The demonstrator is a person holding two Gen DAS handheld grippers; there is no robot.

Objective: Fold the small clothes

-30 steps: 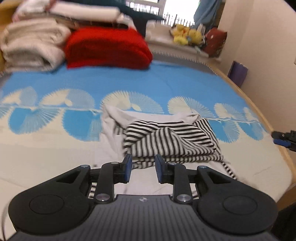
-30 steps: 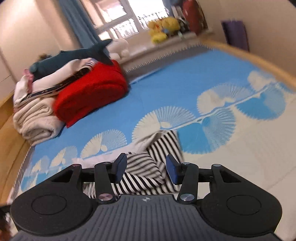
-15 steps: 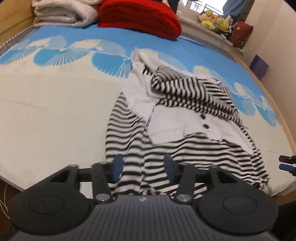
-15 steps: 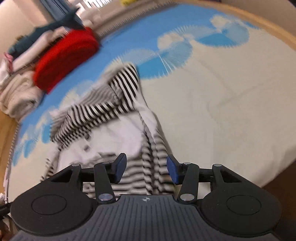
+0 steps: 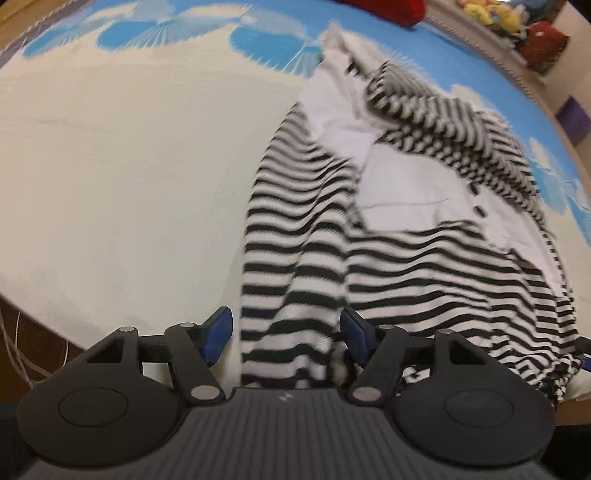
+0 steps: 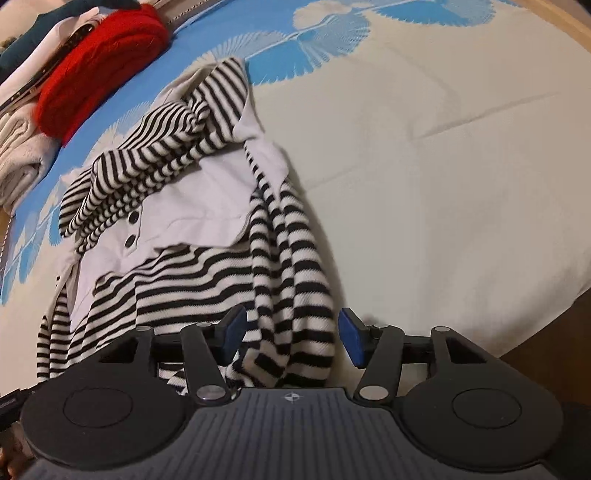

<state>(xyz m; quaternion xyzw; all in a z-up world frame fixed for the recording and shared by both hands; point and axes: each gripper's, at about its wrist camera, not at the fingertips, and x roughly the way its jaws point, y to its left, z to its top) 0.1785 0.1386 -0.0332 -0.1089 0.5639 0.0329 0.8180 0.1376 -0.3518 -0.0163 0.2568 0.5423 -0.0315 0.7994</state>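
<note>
Red folded blanket (image 6: 99, 62) and beige stack (image 6: 18, 155) at far end of bed (image 6: 443, 166), plush toys (image 5: 484, 14) beyond. No readable writing. Black-white striped garment (image 5: 406, 266), white panel, dark buttons, rumpled near bed edge. Left gripper (image 5: 286, 332) and right gripper (image 6: 291, 334) both opening, striped fabric between unclamped pads.

No readable words, numbers or brand names are showing anywhere. Only a small pale emblem is sitting on the ribbed grey housing of each claw (image 5: 285, 397), too tiny and blurred to make out.
</note>
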